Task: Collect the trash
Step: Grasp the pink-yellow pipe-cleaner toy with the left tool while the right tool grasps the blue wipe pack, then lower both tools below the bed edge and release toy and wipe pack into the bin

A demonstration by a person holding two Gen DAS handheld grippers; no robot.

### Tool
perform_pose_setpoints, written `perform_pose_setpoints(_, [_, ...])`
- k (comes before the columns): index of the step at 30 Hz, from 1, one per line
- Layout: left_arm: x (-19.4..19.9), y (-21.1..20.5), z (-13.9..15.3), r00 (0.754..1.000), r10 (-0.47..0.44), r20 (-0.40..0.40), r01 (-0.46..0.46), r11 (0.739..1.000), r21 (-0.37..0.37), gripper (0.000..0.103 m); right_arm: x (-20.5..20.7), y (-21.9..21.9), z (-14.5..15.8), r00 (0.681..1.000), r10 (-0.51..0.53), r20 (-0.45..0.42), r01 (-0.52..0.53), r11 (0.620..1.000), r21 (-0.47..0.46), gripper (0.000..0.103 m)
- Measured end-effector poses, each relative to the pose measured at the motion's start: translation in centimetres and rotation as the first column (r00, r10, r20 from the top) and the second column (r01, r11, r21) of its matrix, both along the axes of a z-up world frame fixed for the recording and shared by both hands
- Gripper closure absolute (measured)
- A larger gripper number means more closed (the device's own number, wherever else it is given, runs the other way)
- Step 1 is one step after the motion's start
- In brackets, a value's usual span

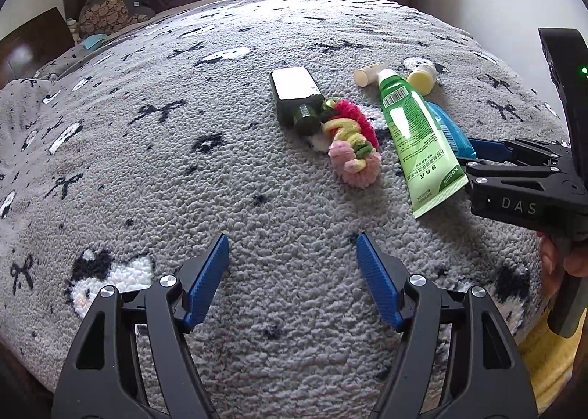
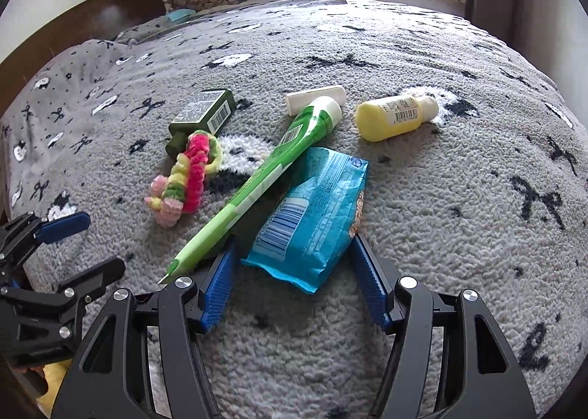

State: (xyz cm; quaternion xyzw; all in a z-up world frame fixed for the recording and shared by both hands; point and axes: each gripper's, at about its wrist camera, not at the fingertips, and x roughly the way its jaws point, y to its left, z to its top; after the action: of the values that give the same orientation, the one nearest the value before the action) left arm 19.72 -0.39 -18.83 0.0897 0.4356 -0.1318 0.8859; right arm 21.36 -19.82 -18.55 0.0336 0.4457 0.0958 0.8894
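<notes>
Collection not yet begun, judging by the bed (image 2: 441,198) — blue wrapper (image 2: 312,213), green tube (image 2: 257,180), yellow bottle (image 2: 397,116), dark green bottle (image 2: 202,116) and hair ties (image 2: 183,176) all lie loose. Right gripper (image 2: 292,272) straddles the wrapper's near end, spread, pads apparently not pressing; left gripper (image 1: 292,272) released and empty, well short of the pile.

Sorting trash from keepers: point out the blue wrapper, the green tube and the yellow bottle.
blue wrapper (image 2: 312,213), right wrist view, middle of the pack.
green tube (image 1: 415,136), left wrist view, middle of its body.
yellow bottle (image 2: 393,116), right wrist view, on its label.
</notes>
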Motion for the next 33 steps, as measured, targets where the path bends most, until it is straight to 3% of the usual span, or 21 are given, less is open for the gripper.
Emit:
perform_pose_setpoints(3, [0.8, -0.4, 0.0, 1.000, -0.009, 0.001, 0.009, 1.000, 0.002, 0.035, 1.1, -0.3, 0.1, 0.999, -0.022, -0.026, 0.022, 1.000, 0.022, 0.040])
perform_pose_setpoints(8, [2.1, -1.3, 0.1, 1.000, -0.031, -0.001, 0.031, 0.999, -0.015, 0.035, 2.7, 0.0, -0.1, 1.000, -0.020, -0.020, 0.019, 0.999, -0.050, 0.042])
perform_pose_setpoints(9, [2.4, -1.5, 0.1, 0.999, -0.036, -0.003, 0.036, 0.999, -0.020, 0.035, 3.0, -0.1, -0.2, 1.000, -0.019, -0.021, 0.018, 0.998, -0.065, 0.051])
perform_pose_setpoints(12, [3.2, -2.3, 0.2, 0.999, -0.051, -0.004, 0.051, 0.998, -0.034, 0.035, 3.6, -0.9, -0.1, 1.000, -0.008, -0.011, 0.008, 0.997, -0.074, 0.064])
perform_pose_setpoints(19, [5.2, -4.4, 0.0, 0.998, -0.066, -0.012, 0.065, 0.996, -0.056, 0.037, 2.7, -2.9, 0.2, 1.000, -0.005, 0.011, 0.006, 0.995, -0.104, 0.069])
perform_pose_setpoints(25, [5.7, -5.3, -0.4, 0.998, -0.064, -0.010, 0.064, 0.997, -0.033, 0.069, 0.9, -4.5, 0.7, 0.999, -0.021, 0.025, 0.024, 0.994, -0.107, 0.069])
perform_pose_setpoints(33, [2.3, -5.9, 0.3, 0.997, -0.081, 0.004, 0.081, 0.997, -0.017, 0.075, -3.0, -6.2, 2.1, 0.998, -0.042, 0.057, 0.047, 0.994, -0.103, 0.069])
